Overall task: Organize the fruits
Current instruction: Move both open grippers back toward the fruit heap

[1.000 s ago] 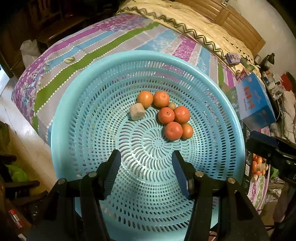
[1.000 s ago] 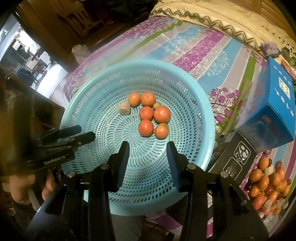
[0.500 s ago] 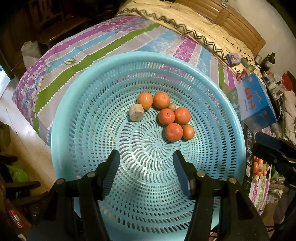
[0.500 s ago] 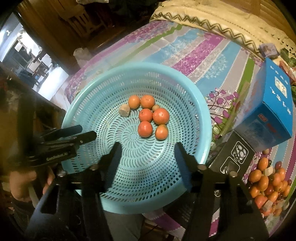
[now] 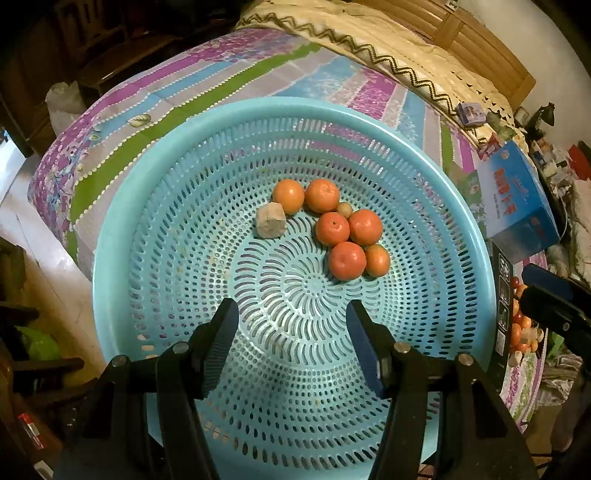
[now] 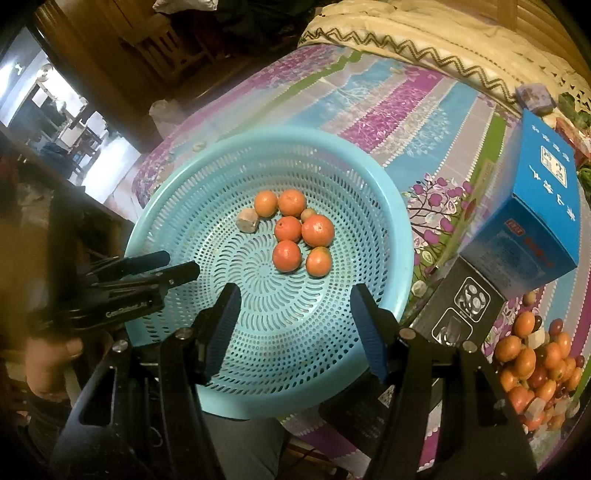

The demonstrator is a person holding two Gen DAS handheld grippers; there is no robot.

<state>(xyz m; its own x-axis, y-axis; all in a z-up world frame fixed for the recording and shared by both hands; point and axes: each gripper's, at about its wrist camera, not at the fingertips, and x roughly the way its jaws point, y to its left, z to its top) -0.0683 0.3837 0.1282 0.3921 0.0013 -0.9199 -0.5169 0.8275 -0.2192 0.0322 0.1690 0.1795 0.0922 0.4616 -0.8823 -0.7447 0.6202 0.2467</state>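
Note:
A round light-blue perforated basket [image 5: 110,258] [image 6: 402,236] sits on a striped bedspread. Inside it lie several oranges [image 5: 332,229] [image 6: 317,230], a beige lump [image 5: 271,221] [image 6: 247,220] and a small brownish fruit [image 5: 344,209]. My left gripper [image 5: 291,310] hangs open over the basket's near side with nothing between its fingers; it also shows in the right wrist view as the left gripper [image 6: 181,261] over the basket's left rim. My right gripper [image 6: 295,295] is open and empty above the near rim. A pile of loose fruit [image 6: 532,362] lies to the basket's right.
A blue carton [image 6: 543,206] [image 5: 517,199] and a black box [image 6: 465,306] stand between the basket and the fruit pile. A person's hand [image 6: 48,362] holds the left gripper. The bed's left edge drops to the floor [image 5: 33,236]. A folded quilt [image 5: 369,33] lies beyond.
The right gripper's jaws have spread much wider, with nothing between them. The left gripper's jaws widened a little. The fruit in the basket has not moved.

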